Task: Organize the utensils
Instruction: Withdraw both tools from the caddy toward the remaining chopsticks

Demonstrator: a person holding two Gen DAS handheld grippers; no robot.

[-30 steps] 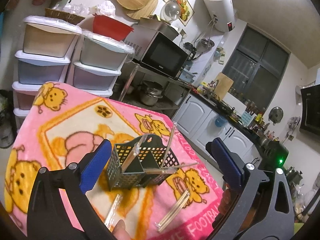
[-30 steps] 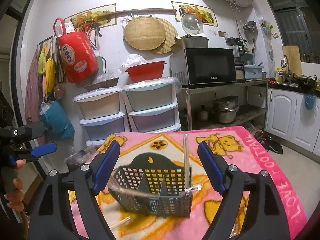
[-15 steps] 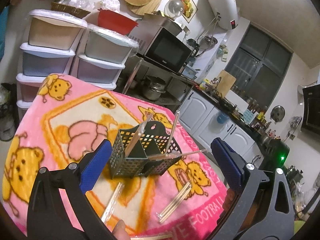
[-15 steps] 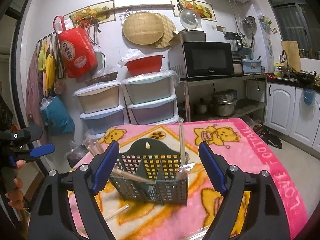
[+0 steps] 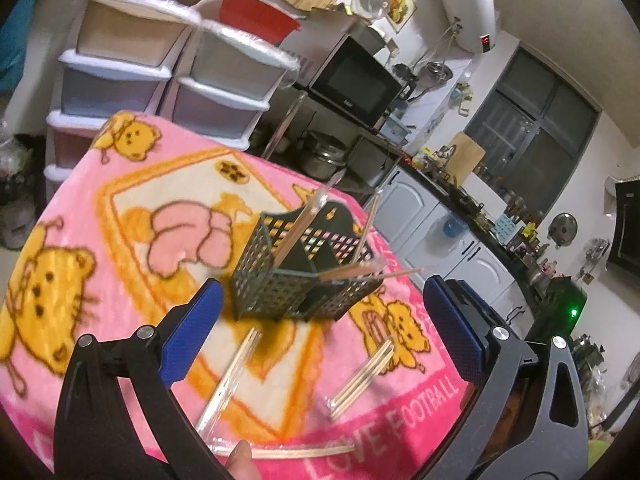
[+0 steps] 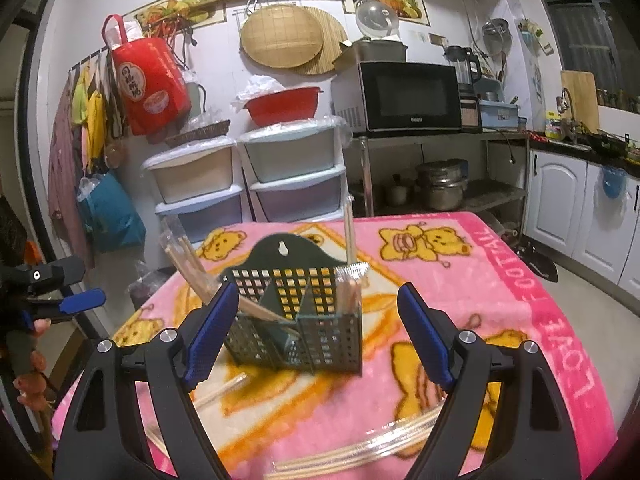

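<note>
Change: both views have drawn back and up from the holder [image 5: 304, 276] over the last second.
Claws: left claw [image 5: 324, 344] and right claw [image 6: 316, 336] wide open, empty.
Holder: mid-worktop [image 5: 120, 184], some chopsticks [image 5: 304, 224] inside.
Remaining: loose chopstick pairs [image 5: 360, 376] near edge.

- Utensil basket [image 6: 296, 320] stood on blanket [image 6: 500, 280], mid-table.
- Wrapped chopsticks [image 6: 188, 264] leaned out of its left compartment; another pair [image 6: 349, 236] stood upright in the right.
- More wrapped pairs [image 5: 362, 376] lay on the blanket before the basket.
- Storage drawers [image 6: 248, 184] and microwave [image 6: 400, 96] stood behind the table.
</note>
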